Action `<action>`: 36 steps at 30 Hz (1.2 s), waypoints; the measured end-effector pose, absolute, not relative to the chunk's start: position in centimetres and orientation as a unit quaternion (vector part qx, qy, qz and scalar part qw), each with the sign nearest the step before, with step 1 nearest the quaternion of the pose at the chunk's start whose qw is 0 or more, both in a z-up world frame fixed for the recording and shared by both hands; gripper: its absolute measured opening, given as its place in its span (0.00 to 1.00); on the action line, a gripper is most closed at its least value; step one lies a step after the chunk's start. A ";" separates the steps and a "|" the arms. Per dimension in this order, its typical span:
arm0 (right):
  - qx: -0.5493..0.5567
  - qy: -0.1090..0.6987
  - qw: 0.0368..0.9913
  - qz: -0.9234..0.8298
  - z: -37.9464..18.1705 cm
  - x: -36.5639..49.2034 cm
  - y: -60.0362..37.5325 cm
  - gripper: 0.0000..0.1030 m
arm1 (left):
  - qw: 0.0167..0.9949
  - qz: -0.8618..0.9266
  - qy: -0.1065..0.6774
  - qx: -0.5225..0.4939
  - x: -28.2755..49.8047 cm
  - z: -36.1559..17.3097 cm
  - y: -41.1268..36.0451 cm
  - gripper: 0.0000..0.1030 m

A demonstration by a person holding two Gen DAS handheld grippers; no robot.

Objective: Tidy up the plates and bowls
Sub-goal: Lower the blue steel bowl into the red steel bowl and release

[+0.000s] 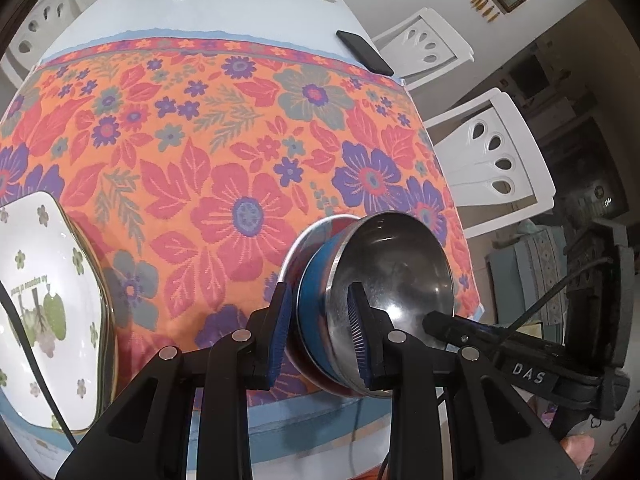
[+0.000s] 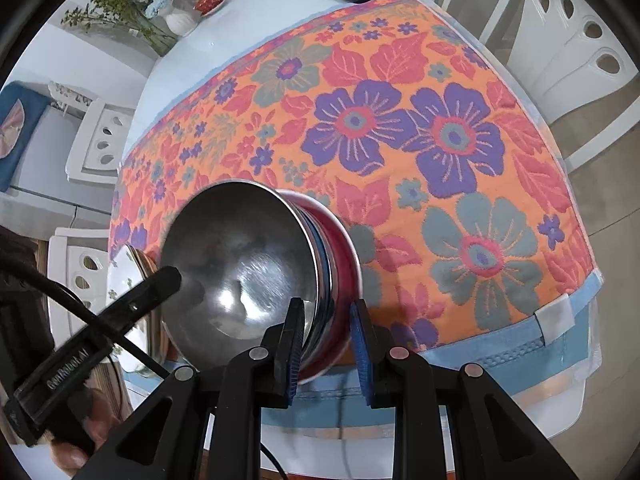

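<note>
- Two grippers meet at one stack of bowls (image 1: 360, 300), each straddling the rim from its own side.
- On the left gripper (image 1: 320, 332), one blue pad lies outside the wall and the other inside the steel bowl (image 1: 400, 272); whether the pads press or only stand close I cannot tell.
- On the right gripper (image 2: 328, 344), the jaws are narrow with the stack's rim between them, the inner finger against the steel rim and the blue pad (image 2: 360, 344) outside the lower bowls; here too a firm pinch cannot be confirmed.
- From the top, the stack shows the steel bowl, a blue bowl (image 1: 316, 284) under it and a red bowl (image 2: 340, 264) with a white rim below.
- It sits near the front edge of the table (image 1: 200, 4), on the floral cloth (image 1: 200, 140) of orange, red and purple.
- Just to one side, at the table's near corner, lies a white plate (image 1: 48, 300) with green flower prints and a gold edge; a dark cable crosses it.
- Farther back, a black phone (image 1: 364, 52) rests on the bare white tabletop beyond the cloth.
- At the far end stand a white vase with flowers (image 2: 176, 16) and a small red dish (image 2: 208, 0).
- White chairs (image 1: 492, 152) ring the table.
</note>
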State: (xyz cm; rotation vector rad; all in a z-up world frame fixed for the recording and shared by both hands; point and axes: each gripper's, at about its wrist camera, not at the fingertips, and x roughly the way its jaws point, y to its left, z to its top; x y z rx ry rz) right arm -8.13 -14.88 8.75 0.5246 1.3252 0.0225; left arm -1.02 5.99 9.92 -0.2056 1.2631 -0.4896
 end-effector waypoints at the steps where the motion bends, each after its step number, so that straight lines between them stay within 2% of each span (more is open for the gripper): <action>1: 0.236 0.607 0.758 0.011 8.5 -8.4 -14.9 0.22 | 0.773 -0.226 0.585 -0.094 -1.1 9.7 5.9 0.25; 8: 0.248 0.611 0.752 0.021 7.3 -9.5 -15.2 0.22 | 0.763 -0.228 0.597 -0.095 -1.5 8.5 5.6 0.26; 18: 0.225 0.581 0.782 0.013 12.7 -10.0 -15.1 0.22 | 0.779 -0.245 0.566 -0.111 -1.9 12.3 7.0 0.25; 29: 0.121 0.546 0.829 0.010 19.6 -12.1 -10.9 0.24 | 0.829 -0.219 0.513 -0.044 -6.9 16.9 10.1 0.28; 32: 0.097 0.534 0.840 0.010 20.9 -12.7 -9.8 0.34 | 0.839 -0.225 0.496 -0.020 -8.2 18.3 9.7 0.33; 34: 0.098 0.518 0.850 0.012 21.8 -13.4 -9.2 0.57 | 0.842 -0.231 0.487 -0.019 -8.9 19.0 9.7 0.34; 36: 0.105 0.499 0.860 0.008 22.6 -14.1 -8.9 0.59 | 0.845 -0.236 0.480 -0.024 -9.5 19.7 10.0 0.36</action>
